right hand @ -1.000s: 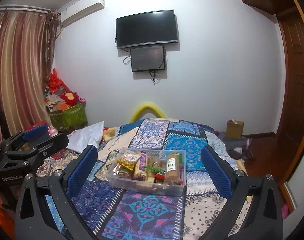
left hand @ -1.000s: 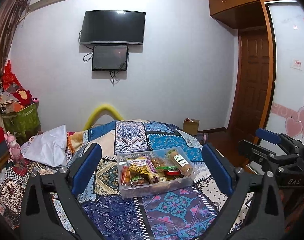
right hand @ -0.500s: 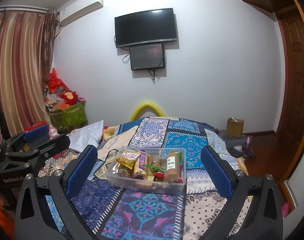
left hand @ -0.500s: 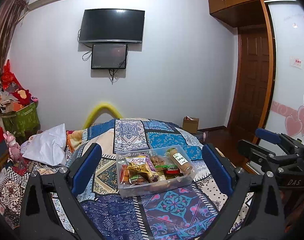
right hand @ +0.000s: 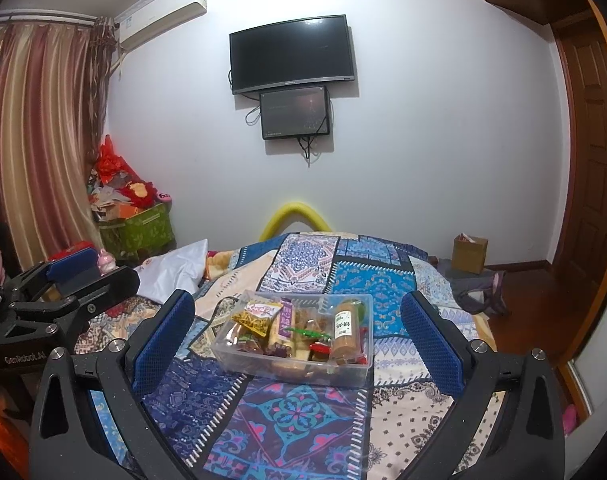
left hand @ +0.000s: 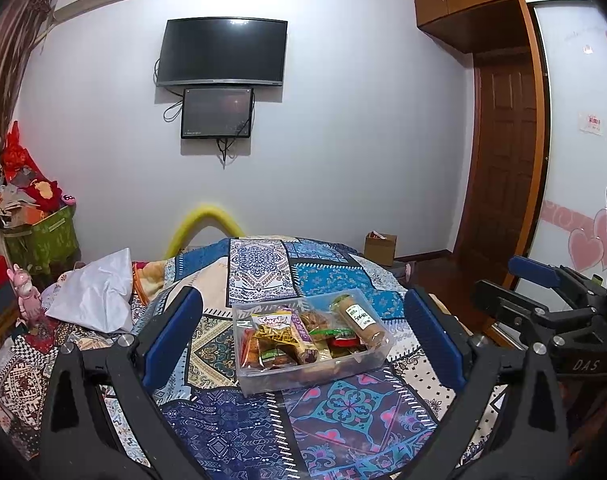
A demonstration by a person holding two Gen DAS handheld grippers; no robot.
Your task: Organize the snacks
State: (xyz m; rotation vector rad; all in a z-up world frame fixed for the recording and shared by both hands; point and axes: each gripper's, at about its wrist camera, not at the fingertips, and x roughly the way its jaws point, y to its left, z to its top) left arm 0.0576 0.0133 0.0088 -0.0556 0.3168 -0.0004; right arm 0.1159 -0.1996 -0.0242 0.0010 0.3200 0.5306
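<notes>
A clear plastic box (left hand: 259, 376) sits on the patchwork bedspread (left hand: 231, 432), filled with snacks: a yellow chip packet (left hand: 273, 326), a brown tube with a white label (left hand: 359, 318) and several small wrapped pieces. The box also shows in the right wrist view (right hand: 355, 372), with the packet (right hand: 257, 316) and the tube (right hand: 343, 332). My left gripper (left hand: 303, 340) is open and empty, held back from the box. My right gripper (right hand: 297, 340) is open and empty, also short of the box. Each gripper shows at the edge of the other's view.
A white pillow (left hand: 95, 296) lies on the bed's left side. A green bin of red items (right hand: 137, 226) stands by the curtain. A small cardboard box (right hand: 469, 254) sits on the floor by the wall. A wooden door (left hand: 503, 160) is at the right.
Both views have shifted only slightly; the box and snacks lie as before. Both grippers stay open and empty.
</notes>
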